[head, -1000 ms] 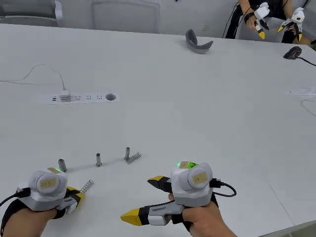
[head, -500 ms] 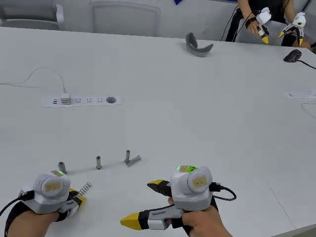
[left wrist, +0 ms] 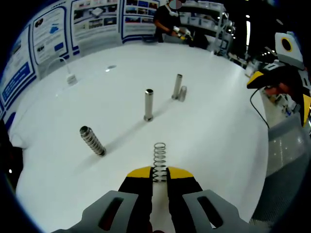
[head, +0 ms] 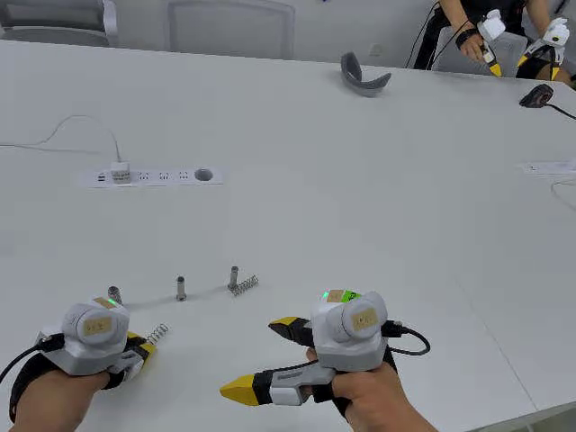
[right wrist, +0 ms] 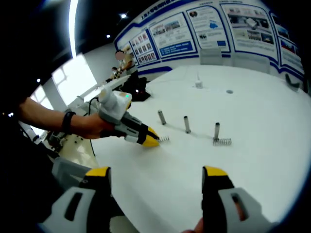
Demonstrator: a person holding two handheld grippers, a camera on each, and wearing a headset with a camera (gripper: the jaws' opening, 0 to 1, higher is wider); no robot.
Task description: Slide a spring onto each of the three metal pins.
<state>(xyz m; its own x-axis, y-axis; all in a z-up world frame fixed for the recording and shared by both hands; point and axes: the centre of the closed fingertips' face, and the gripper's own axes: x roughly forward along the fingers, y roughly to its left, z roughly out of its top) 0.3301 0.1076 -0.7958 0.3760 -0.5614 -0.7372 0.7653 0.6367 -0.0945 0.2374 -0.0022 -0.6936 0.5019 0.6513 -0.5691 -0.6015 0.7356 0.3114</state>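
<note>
L claw [left wrist: 153, 171] pinching spring [left wrist: 159, 154]; R claw [right wrist: 156, 171] spread wide

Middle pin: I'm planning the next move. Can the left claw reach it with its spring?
Probably yes: the left claw, shut on a spring, faces the bare middle pin with open table between; the spring-covered pin stands aside.

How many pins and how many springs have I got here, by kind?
Pins: 3 (left pin, middle pin, right pin)
Springs: 3 (fitted spring on the left pin, loose spring beside the right pin, held spring in the left hand-held gripper)
Total: 6
</note>
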